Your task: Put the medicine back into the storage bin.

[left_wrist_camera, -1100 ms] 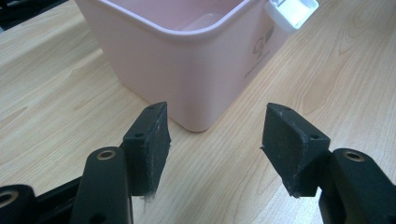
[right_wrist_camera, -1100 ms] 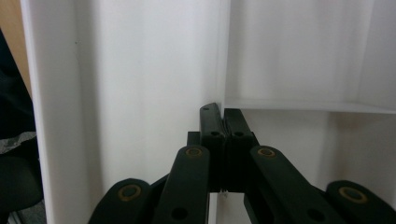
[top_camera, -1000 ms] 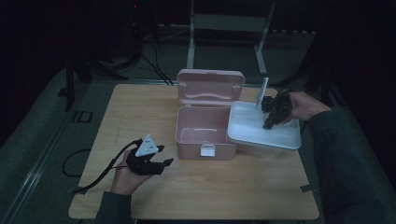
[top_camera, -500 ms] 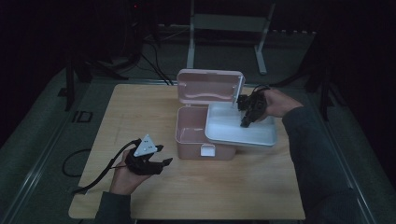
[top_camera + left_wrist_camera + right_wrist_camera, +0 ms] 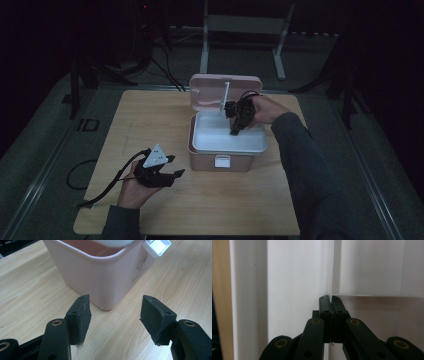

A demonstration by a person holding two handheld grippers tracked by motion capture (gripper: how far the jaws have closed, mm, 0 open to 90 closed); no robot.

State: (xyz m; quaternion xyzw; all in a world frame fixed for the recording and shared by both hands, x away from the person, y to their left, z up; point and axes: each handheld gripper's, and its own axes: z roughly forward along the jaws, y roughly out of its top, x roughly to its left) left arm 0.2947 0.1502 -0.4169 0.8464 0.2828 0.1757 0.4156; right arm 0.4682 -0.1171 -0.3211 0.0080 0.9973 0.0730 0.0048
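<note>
A pink storage box (image 5: pixel 202 156) stands mid-table with its lid (image 5: pixel 210 86) tipped open at the back. A white inner tray (image 5: pixel 215 141) sits in the box's mouth. My right gripper (image 5: pixel 234 131) reaches down into the tray from the back right, shut on a thin white partition wall (image 5: pixel 331 277) inside the tray (image 5: pixel 294 277). My left gripper (image 5: pixel 172 167) rests near the table's front left, open, aimed at the box. Between its pads (image 5: pixel 81 315) only bare wood and the box's corner (image 5: pixel 100 272) farther off show. The tray's rim (image 5: pixel 115 242) overhangs the box top.
A white latch (image 5: pixel 157 246) hangs on the box's front. A thin pale strip (image 5: pixel 226 95) stands upright at the tray's back. The wooden table (image 5: pixel 150 115) has bare room on the left and front. A metal stand (image 5: pixel 240 30) lies beyond the table.
My right gripper has carried the white tray leftward from the table beside the box to over the box and down into its mouth. The left hand has stayed still.
</note>
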